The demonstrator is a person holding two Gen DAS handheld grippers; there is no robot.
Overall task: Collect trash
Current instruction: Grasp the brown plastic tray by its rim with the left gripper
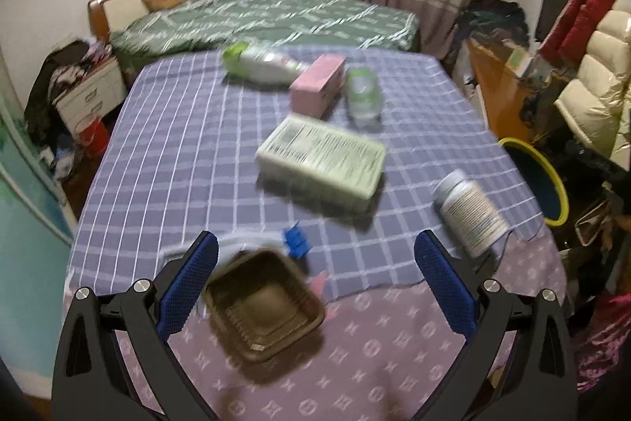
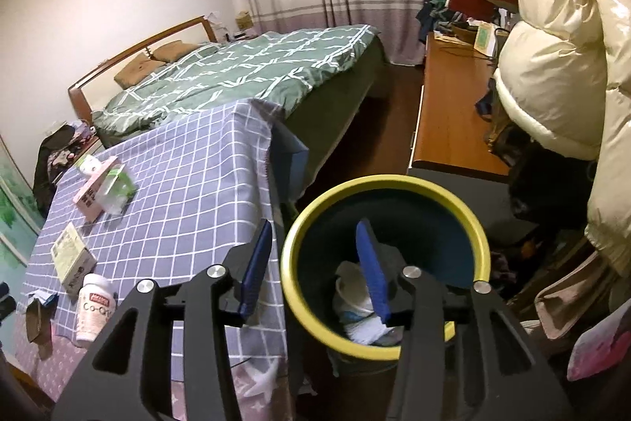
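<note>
**Brown tray lies between the left fingers**

The left gripper [image 1: 315, 259] hangs wide open, empty, over the counter [image 1: 165, 145]; the brown tray [image 1: 262, 306] sits just beside its left finger. The right gripper [image 2: 313, 265], half open and empty, hovers above the bin [image 2: 386, 184].

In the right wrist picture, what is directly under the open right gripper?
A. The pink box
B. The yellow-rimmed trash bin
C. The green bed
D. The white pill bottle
B: the right gripper hangs with empty, open jaws over the yellow-rimmed trash bin, which already holds white trash.
</note>
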